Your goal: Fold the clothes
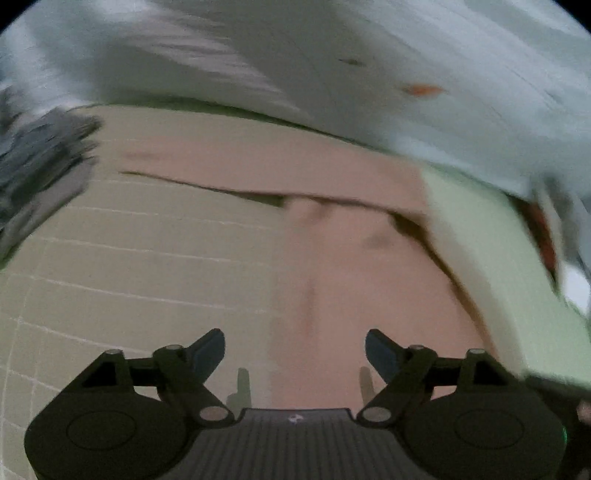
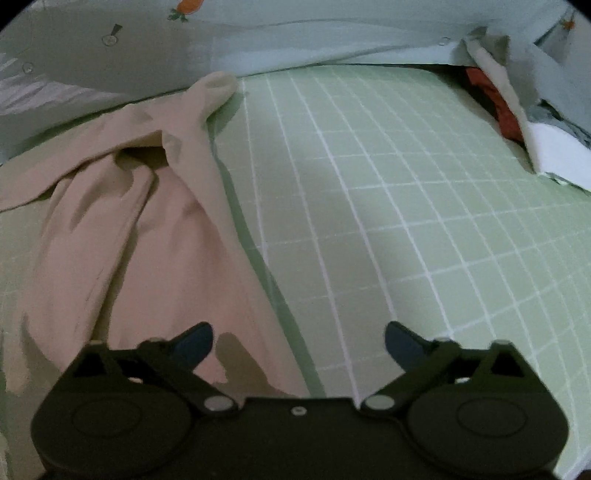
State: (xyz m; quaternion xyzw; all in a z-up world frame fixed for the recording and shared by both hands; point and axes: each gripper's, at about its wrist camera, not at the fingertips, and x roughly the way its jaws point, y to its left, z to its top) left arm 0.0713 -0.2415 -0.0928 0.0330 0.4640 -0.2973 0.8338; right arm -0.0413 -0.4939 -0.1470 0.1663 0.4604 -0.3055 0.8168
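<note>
A pale pink garment lies on a green checked sheet; the left wrist view is motion-blurred. My left gripper is open and empty, just above the garment's near part. In the right wrist view the same pink garment lies crumpled at the left, one sleeve stretching toward the far edge. My right gripper is open and empty, over the garment's right edge where it meets the green sheet.
A light blue quilt with carrot prints runs along the far side. Red and white cloth is piled at the far right. A dark grey blurred thing sits at the left.
</note>
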